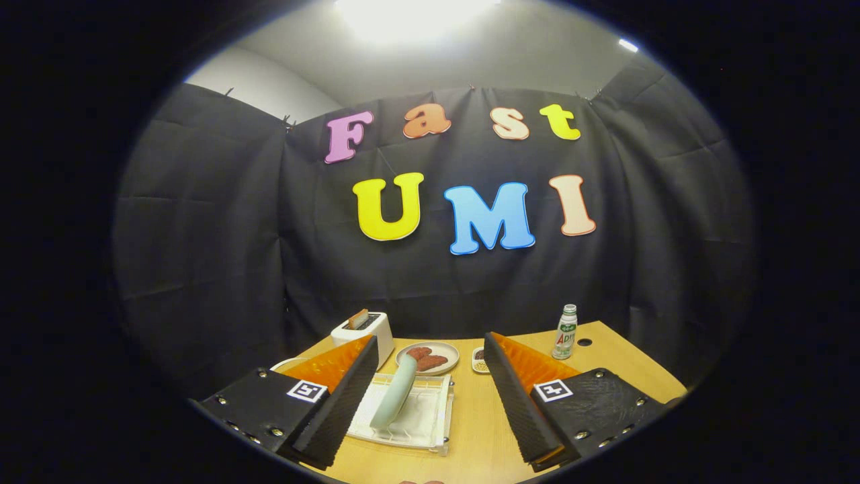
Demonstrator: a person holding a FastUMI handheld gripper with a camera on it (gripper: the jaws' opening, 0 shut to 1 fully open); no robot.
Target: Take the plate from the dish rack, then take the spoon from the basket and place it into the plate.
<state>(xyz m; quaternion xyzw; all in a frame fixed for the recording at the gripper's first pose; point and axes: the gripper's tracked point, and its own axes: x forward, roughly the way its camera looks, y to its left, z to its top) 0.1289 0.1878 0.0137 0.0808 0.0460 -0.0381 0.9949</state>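
Step 1: our gripper, fingers wide apart & empty, must drop onto the pale green round plate standing in the clear plastic dish rack.

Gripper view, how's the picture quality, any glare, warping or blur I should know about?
Gripper view: ceiling light blown out to white glare; fisheye bends the booth wall and table edges; the plate standing in the dish rack is sharp and evenly lit between the open gripper fingers; the bottle is small but clear.

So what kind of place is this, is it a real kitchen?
Probably a pretend kitchen set up in a booth: a wooden table with a toaster, a dish rack holding a plate, and black cloth walls. The gripper is open.
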